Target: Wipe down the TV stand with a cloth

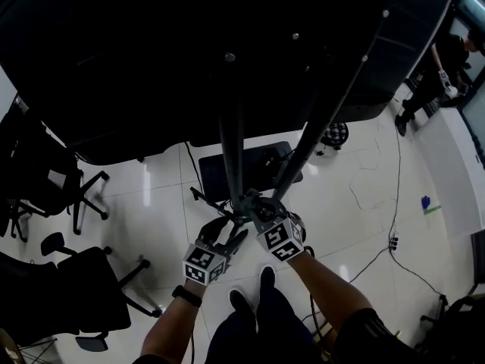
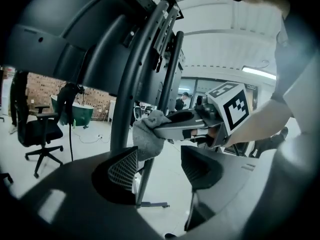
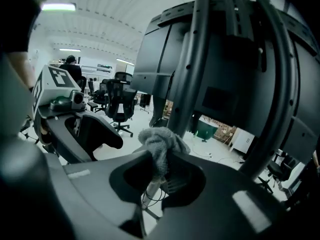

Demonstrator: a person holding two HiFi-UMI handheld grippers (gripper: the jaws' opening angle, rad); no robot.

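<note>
The black TV stand rises on two dark poles [image 1: 233, 146] behind the big screen [image 1: 151, 44]. My right gripper [image 1: 252, 203] is shut on a grey cloth [image 3: 159, 144], and the cloth [image 2: 147, 136] presses against the left pole [image 2: 125, 104] low down. In the right gripper view the cloth bunches up between the jaws of the right gripper [image 3: 159, 176]. My left gripper [image 1: 227, 237] stands open just beside it, nothing between its jaws. The left gripper [image 2: 159, 166] looks up at the right gripper's fingers [image 2: 175, 129] from close below.
The stand's dark base plate [image 1: 220, 174] lies on the glossy white floor. Black office chairs [image 1: 45, 184] stand at the left. Cables [image 1: 394, 241] trail across the floor at the right, where a person [image 1: 439, 74] stands far off. My shoes [image 1: 254, 294] are below the grippers.
</note>
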